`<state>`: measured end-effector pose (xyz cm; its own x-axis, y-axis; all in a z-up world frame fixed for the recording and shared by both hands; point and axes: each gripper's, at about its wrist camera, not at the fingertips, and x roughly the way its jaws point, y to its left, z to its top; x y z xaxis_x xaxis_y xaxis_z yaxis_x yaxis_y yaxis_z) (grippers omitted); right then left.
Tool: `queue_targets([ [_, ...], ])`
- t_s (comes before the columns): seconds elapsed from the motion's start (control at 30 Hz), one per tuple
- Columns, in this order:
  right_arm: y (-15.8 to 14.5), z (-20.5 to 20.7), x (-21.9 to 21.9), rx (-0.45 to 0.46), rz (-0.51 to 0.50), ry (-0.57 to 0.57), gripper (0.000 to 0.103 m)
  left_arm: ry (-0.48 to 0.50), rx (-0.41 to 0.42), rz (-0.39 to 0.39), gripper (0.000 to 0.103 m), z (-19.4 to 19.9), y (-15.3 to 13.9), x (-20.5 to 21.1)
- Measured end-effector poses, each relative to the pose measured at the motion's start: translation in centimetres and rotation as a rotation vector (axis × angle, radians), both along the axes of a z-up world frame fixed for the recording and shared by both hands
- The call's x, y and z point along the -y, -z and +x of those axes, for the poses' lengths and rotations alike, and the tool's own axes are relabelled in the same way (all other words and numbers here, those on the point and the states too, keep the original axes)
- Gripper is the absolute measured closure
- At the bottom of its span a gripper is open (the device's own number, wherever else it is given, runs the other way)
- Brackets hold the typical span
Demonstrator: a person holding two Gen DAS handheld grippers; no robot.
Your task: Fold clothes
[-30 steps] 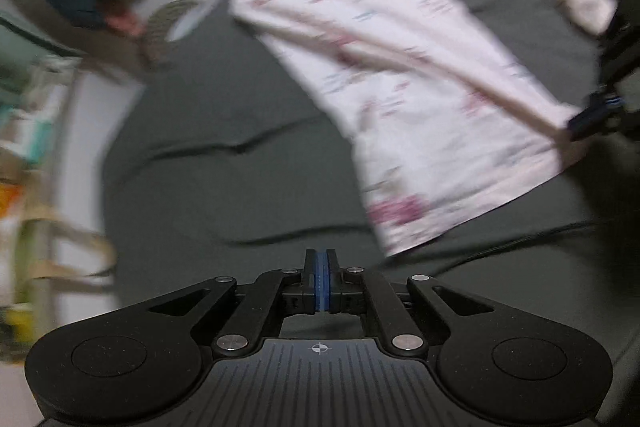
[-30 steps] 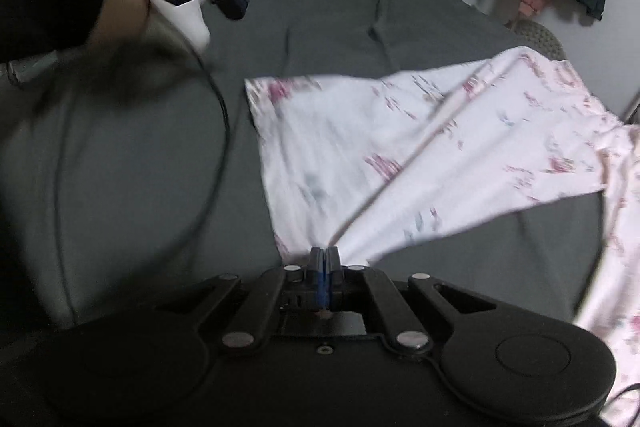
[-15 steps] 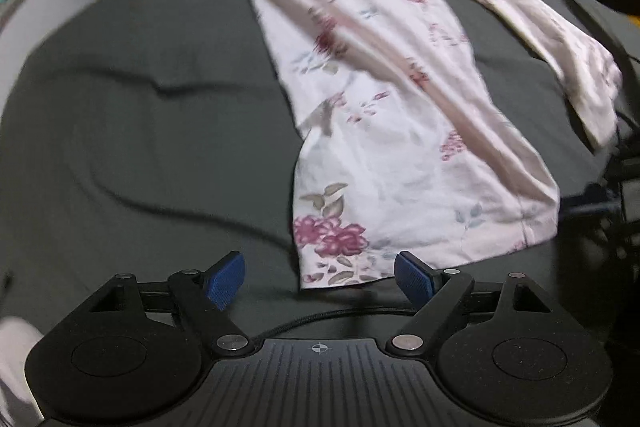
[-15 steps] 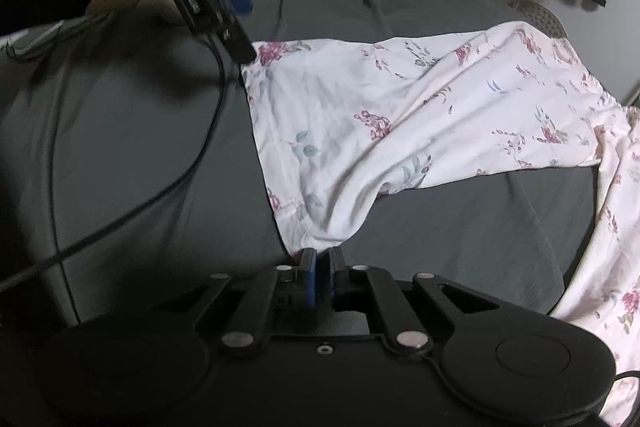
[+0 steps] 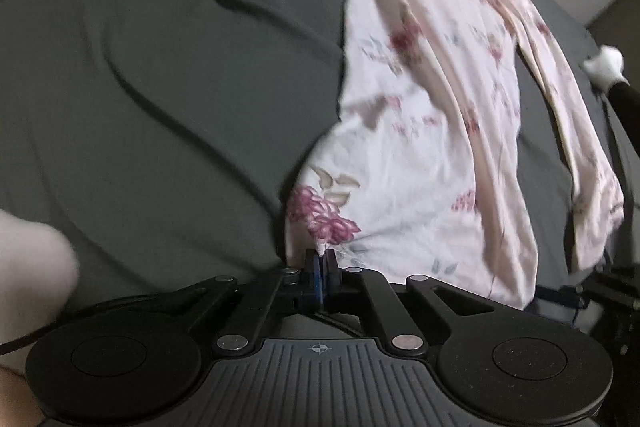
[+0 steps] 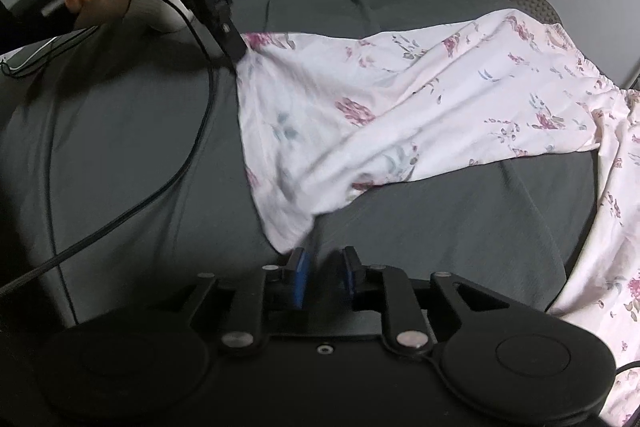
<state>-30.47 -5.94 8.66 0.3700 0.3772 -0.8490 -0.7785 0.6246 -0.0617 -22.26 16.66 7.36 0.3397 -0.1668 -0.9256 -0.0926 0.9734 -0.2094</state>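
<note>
While the dark grey bed cover (image 6: 120, 131) spreads wide ahead of both our claws, the pale floral garment (image 6: 400, 107) lies across it, running away from the right claw toward the far right, with a second stretch trailing down at that claw's right side.

Our left claw (image 5: 320, 269) is clamped shut on a hem corner of the garment (image 5: 420, 115), right where the big pink flower print sits; the cloth rises straight out of its blue pads and fans away ahead and to the right. Our right claw (image 6: 323, 269) has its jaws parted, with the other hem corner drooping just ahead of its left pad and seemingly not held. A black cable (image 6: 192, 143) loops over the cover to the left of that corner.

To do this step well, we judge the right claw should close on that loose corner low and square, taking both layers if there are two. Both corners should then rise together at even height so the hem stays taut and the fold lands straight. We should keep the cable out from under the cloth.
</note>
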Motion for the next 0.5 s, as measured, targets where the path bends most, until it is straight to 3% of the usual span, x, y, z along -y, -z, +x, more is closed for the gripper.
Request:
queue_targets([
  [0.13, -0.3, 0.1, 0.4, 0.0, 0.01, 0.01, 0.081, -0.003, -0.008, 0.089, 0.103, -1.5, -2.8, -0.3],
  [0.23, -0.3, 0.2, 0.5, -0.003, 0.011, 0.014, 0.079, -0.024, -0.025, 0.103, 0.103, -2.8, -3.9, -1.0],
  [0.5, -0.4, -0.2, 0.8, -0.002, -0.004, 0.005, 0.065, -0.135, -0.071, 0.167, 0.102, -2.2, -2.0, -2.8],
])
